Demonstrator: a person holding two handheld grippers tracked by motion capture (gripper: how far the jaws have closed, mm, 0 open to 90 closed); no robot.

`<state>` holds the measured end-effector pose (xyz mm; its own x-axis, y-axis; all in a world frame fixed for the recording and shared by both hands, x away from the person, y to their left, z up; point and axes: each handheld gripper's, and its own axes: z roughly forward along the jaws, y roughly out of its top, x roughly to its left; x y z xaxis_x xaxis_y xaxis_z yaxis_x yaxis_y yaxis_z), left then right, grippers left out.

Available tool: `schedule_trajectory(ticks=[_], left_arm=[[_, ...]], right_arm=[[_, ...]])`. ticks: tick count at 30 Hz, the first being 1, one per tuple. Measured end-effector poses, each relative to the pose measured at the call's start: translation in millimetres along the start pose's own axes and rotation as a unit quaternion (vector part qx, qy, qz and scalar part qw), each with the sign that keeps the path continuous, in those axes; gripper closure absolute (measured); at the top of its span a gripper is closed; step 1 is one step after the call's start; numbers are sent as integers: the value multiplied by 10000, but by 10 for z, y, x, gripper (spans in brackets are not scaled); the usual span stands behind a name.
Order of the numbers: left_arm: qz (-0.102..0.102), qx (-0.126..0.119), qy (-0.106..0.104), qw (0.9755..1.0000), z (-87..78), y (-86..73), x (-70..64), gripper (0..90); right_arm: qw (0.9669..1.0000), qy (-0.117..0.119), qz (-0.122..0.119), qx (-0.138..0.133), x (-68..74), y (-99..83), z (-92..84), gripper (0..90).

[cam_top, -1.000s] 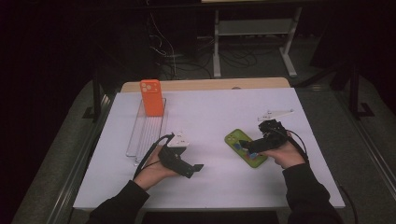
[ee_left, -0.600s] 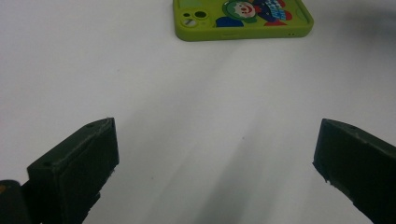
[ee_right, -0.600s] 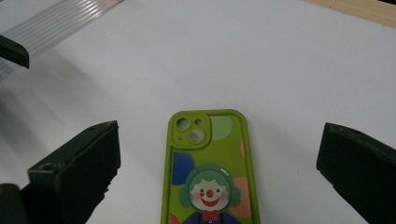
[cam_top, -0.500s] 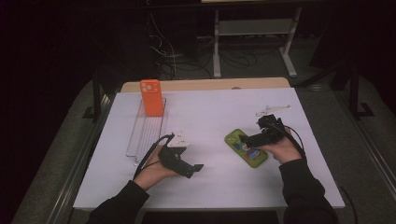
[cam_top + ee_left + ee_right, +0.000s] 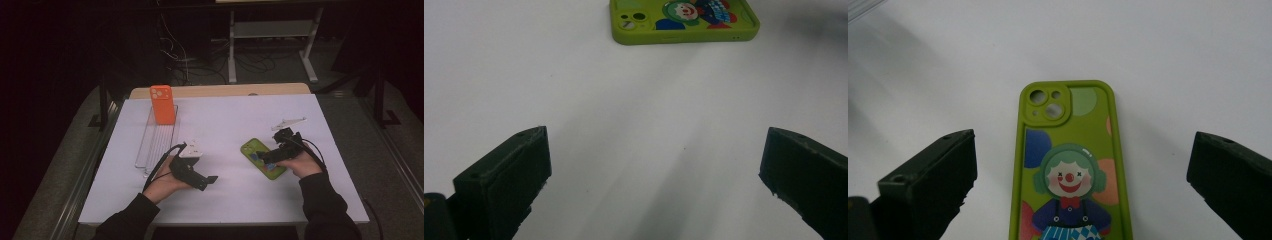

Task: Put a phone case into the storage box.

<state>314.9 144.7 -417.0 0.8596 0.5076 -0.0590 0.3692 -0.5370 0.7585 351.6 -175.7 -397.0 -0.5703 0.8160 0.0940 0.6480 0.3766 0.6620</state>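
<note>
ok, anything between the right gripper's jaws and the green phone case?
Nothing visible. The right gripper hangs over the green phone case, jaws wide open to either side of it, with bare white table all around. The left gripper sits apart to the case's left, also open.

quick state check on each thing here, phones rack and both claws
green phone case: flat on the table, clown side up, not gripped
orange phone: upright in the rack
clear rack: lying on the table, one phone in it
left claw: open, empty
right claw: open, over the green phone case
</note>
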Motion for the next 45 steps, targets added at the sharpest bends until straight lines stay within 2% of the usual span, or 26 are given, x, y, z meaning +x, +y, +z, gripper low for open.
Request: schedule_trajectory(ticks=[2, 3, 4, 8, 9, 10, 13, 16, 19, 25, 26, 28, 29, 30, 32, 40, 41, 43, 45], left_arm=[[-3, -4, -5, 10000, -1, 0, 1, 0], [-14, -8, -9, 10000, -1, 1, 1, 0], [33, 31, -8, 10000, -7, 1, 8, 0], [-4, 0, 2, 10000, 0, 0, 0, 0], [-6, -1, 0, 10000, 1, 0, -1, 0], [-4, 2, 2, 10000, 1, 0, -1, 0], [21, 25, -14, 10000, -6, 2, 6, 0], [-21, -11, -10, 10000, 0, 0, -1, 0], [-19, -8, -10, 10000, -1, 0, 0, 0], [-7, -7, -7, 10000, 0, 0, 0, 0], [-5, -7, -7, 10000, 0, 0, 0, 0], [-3, -2, -10, 10000, -1, 0, 1, 0], [-4, -6, -8, 10000, -1, 0, 0, 0], [-3, 4, -1, 10000, -1, 0, -1, 0], [-9, -5, -5, 10000, 0, 0, -2, 0], [-10, -3, -6, 10000, 1, -1, -4, 0], [-6, 7, -3, 10000, 1, 0, -4, 0], [-7, 9, -2, 10000, 1, 0, -4, 0], [3, 9, -2, 10000, 1, -1, -4, 0]], right_arm=[[10000, 5, -31, -2, 1, -10, 13, 0], [10000, 5, 44, 41, 10, -17, 16, 0], [10000, -8, -19, 31, 5, -28, 28, 0], [9999, -42, -63, 93, 9, -63, 58, 0], [9999, -39, 4, 143, 16, -68, 63, 0], [9998, -73, -59, 153, 10, -77, 75, 0], [9996, -82, -10, 269, 10, -101, 100, 0], [9994, -101, -96, 327, -15, -131, 135, 0], [9991, -62, -56, 412, -13, -154, 154, 0], [9981, -94, -250, 561, 1, -191, 215, 0], [9978, -87, -190, 636, 18, -198, 222, 0], [9972, -104, -228, 709, 30, -207, 244, 0], [9967, -112, -333, 730, 24, -210, 256, 0], [9964, -88, -270, 793, 37, -216, 265, 0], [9960, -103, -291, 840, 36, -228, 287, 0], [9951, -119, -382, 908, 29, -260, 312, 55], [9948, -135, -448, 909, 25, -262, 318, 57], [9944, -98, -352, 991, 43, -267, 319, 77], [9939, -109, -389, 1028, 45, -273, 327, 94]])
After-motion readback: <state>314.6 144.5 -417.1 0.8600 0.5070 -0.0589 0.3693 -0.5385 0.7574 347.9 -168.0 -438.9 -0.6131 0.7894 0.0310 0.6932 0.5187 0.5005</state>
